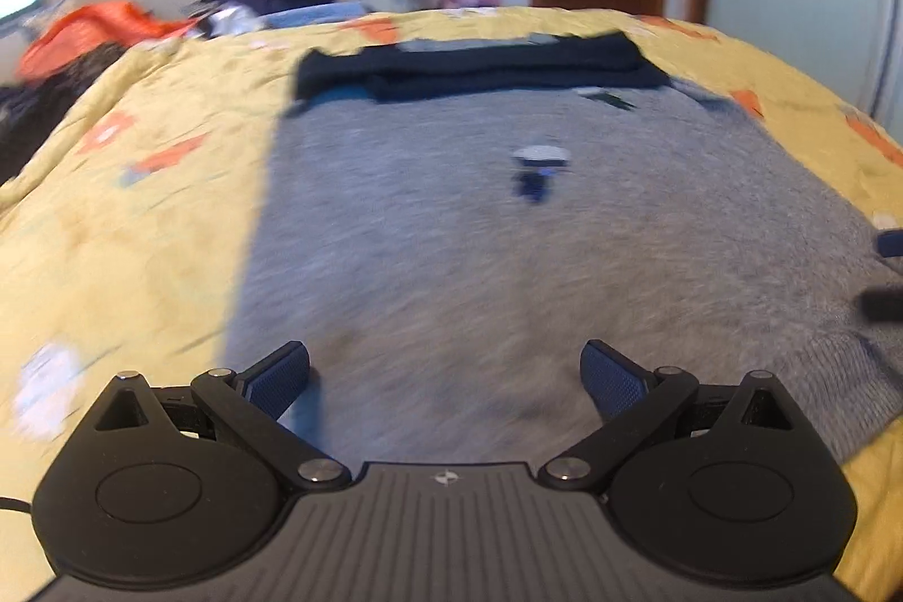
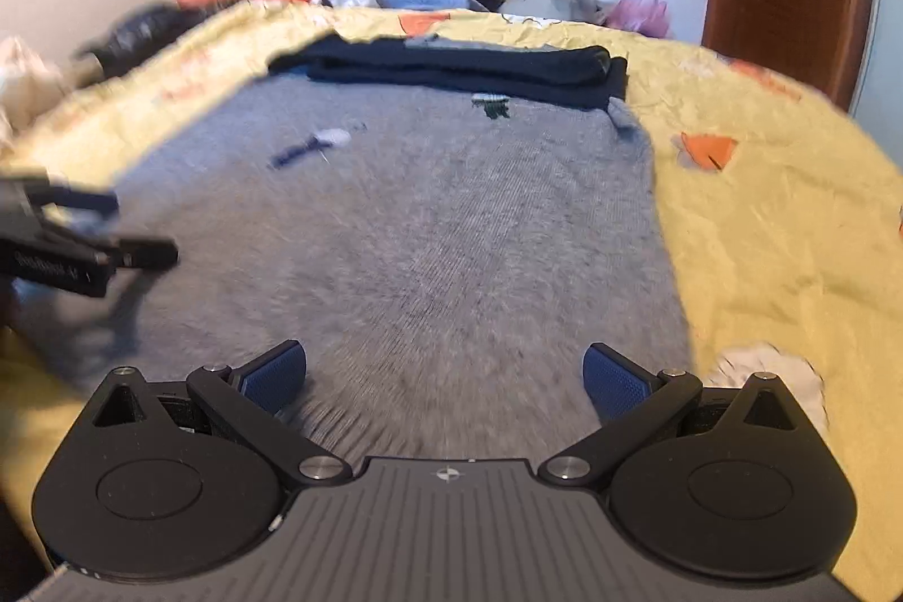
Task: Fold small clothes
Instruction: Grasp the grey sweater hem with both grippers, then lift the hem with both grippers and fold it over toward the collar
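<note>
My gray sweater (image 1: pixel 451 235) lies flat on the bed (image 1: pixel 141 218), stretching away from me. Its near edge sits right under both my left gripper (image 1: pixel 446 379) and right gripper (image 2: pixel 446 379), jaws spread wide, holding nothing

Both wrist views face the same sweater (image 1: pixel 508 235) closely.

No word or number came through cleanly anywhere. In the right wrist view, the left gripper (image 2: pixel 141 229) carried a line of pale lettering along its dark side, but motion blur smeared it past reading. Each gripper body showed only a small round compass-like emblem at the middle of its ribbed top, a sign rather than text. The grey sweater (image 2: pixel 429 229) bore small stitched motifs, one dark green near its navy band, one white and navy further down, and both were too blurred to tell whether they held letters.
</note>
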`<action>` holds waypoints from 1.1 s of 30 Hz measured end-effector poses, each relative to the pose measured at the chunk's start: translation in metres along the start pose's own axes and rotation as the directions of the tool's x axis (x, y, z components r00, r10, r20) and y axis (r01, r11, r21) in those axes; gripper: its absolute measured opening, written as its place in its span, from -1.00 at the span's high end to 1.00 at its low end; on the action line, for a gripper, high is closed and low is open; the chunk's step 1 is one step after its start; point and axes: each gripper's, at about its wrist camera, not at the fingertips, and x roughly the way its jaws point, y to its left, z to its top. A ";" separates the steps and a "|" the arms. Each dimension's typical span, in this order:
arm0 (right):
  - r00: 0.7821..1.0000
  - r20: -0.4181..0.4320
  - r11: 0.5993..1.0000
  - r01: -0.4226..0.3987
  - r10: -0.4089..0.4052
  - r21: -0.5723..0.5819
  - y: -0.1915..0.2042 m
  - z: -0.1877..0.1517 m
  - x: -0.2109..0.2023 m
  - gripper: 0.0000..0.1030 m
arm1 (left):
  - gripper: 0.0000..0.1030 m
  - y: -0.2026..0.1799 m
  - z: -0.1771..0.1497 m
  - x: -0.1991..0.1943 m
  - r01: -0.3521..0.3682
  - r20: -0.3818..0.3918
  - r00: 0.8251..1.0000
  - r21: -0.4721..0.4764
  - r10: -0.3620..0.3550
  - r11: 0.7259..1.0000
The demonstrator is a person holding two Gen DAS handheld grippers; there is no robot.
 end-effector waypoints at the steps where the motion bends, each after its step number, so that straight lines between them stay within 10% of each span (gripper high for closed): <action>1: 0.999 0.014 0.998 -0.031 0.030 0.052 -0.011 0.001 -0.011 -0.99 | -1.00 0.013 -0.003 -0.006 -0.005 -0.002 1.000 -0.040 0.005 0.999; 7: 0.972 -0.070 0.838 -0.154 0.223 0.523 -0.104 -0.002 -0.026 -0.95 | -1.00 0.088 -0.014 -0.016 0.177 -0.045 0.978 -0.342 -0.204 0.923; 12: 0.941 -0.165 0.843 -0.175 0.295 0.509 -0.109 0.001 -0.025 -0.87 | -1.00 0.104 -0.018 -0.014 0.388 -0.063 0.886 -0.440 -0.458 0.810; 16: 0.876 -0.181 0.794 -0.297 0.448 0.530 -0.094 -0.006 -0.022 -0.70 | -0.98 0.107 -0.024 -0.007 0.465 -0.039 0.823 -0.527 -0.567 0.712; 19: 0.848 -0.198 0.757 -0.303 0.491 0.579 -0.091 -0.012 -0.018 0.23 | -0.72 0.117 -0.027 -0.007 0.457 -0.023 0.818 -0.582 -0.575 0.673; 21: 0.844 -0.196 0.734 -0.292 0.500 0.614 -0.094 -0.020 -0.014 0.54 | -0.12 0.125 -0.032 -0.005 0.433 -0.039 0.815 -0.622 -0.578 0.652; 25: 0.834 -0.135 0.648 -0.303 0.535 0.698 -0.107 -0.029 -0.013 0.54 | 0.13 0.131 -0.037 -0.003 0.415 -0.049 0.815 -0.645 -0.577 0.642; 28: 0.826 -0.106 0.601 -0.308 0.554 0.737 -0.112 -0.035 -0.008 0.61 | 0.62 0.123 -0.033 -0.003 0.379 -0.110 0.833 -0.601 -0.542 0.704; 29: 0.828 -0.111 0.605 -0.303 0.550 0.736 -0.111 -0.036 -0.007 0.72 | 0.89 0.120 -0.032 -0.002 0.361 -0.142 0.839 -0.577 -0.525 0.733; 33: 0.838 -0.126 0.650 -0.307 0.531 0.695 -0.106 -0.028 -0.010 0.73 | 0.89 0.112 -0.021 -0.004 0.352 -0.188 0.844 -0.514 -0.503 0.782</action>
